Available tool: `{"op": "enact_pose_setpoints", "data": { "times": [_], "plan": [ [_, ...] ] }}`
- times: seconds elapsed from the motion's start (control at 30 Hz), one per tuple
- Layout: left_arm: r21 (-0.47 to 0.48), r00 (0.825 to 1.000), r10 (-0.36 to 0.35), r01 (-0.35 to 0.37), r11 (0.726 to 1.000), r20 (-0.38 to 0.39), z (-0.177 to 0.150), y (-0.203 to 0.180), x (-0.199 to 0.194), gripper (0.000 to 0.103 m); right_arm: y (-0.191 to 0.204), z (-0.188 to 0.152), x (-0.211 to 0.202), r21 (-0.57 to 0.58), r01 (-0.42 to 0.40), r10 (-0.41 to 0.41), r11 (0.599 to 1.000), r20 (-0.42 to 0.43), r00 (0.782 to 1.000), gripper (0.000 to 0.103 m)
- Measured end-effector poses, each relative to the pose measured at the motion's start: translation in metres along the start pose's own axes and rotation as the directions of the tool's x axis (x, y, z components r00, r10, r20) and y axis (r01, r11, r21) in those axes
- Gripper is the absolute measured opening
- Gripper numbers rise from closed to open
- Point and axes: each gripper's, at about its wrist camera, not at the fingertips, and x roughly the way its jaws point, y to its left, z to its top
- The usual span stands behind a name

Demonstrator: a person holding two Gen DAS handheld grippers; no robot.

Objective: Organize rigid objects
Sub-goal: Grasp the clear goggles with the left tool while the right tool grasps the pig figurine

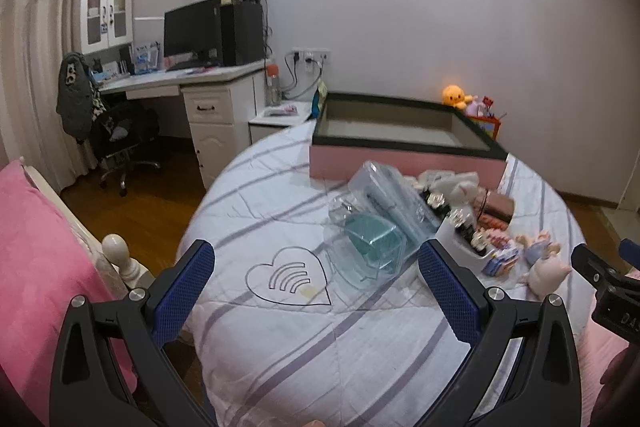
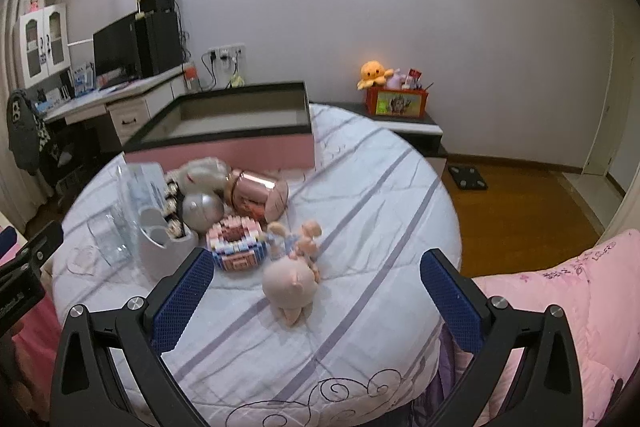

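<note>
A pile of small objects lies on the striped quilt (image 1: 280, 339). Clear plastic boxes (image 1: 372, 223), one with a teal insert, sit at the pile's left. A white holder (image 2: 160, 247) stands beside them, then a silver ball (image 2: 202, 209), a rose-gold jar (image 2: 260, 197), a pink block-built box (image 2: 238, 245) and a pink pig doll (image 2: 290, 283). A large pink box with a dark rim (image 1: 404, 143) stands open behind the pile. My left gripper (image 1: 316, 267) is open, just short of the clear boxes. My right gripper (image 2: 316, 275) is open around the pig doll, above it.
A white desk (image 1: 200, 83) with a monitor and an office chair (image 1: 116, 131) stand at the far left. A bedside table (image 2: 412, 127) carries an orange crate and plush toys. Pink bedding (image 2: 560, 307) lies at the right, a white bedpost (image 1: 116, 251) at the left.
</note>
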Motion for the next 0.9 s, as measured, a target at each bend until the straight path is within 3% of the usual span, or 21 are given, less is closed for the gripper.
{"op": "enact_pose_setpoints", "data": {
  "times": [0.27,0.6,0.73,0.9],
  "plan": [
    [-0.010,0.997,-0.018,0.018,1.000,-0.072,-0.004,-0.004,0.039,0.103,-0.001,-0.010,0.032,-0.010,0.014,-0.014,1.000,-0.073,0.997,0.103],
    [-0.045,0.993,0.009,-0.015,0.999,-0.119,-0.005,-0.012,0.076,0.103,-0.002,-0.009,0.069,-0.007,0.000,-0.001,1.000,-0.135,0.991,0.103],
    [-0.090,0.993,-0.006,-0.005,0.996,-0.117,0.000,-0.003,0.080,0.102,-0.003,-0.009,0.080,-0.010,-0.024,0.022,1.000,-0.161,0.987,0.086],
    [-0.083,0.989,0.001,-0.013,0.997,-0.149,0.007,0.004,0.093,0.101,-0.002,-0.006,0.088,-0.023,-0.055,0.050,0.998,-0.172,0.984,0.081]
  ]
}}
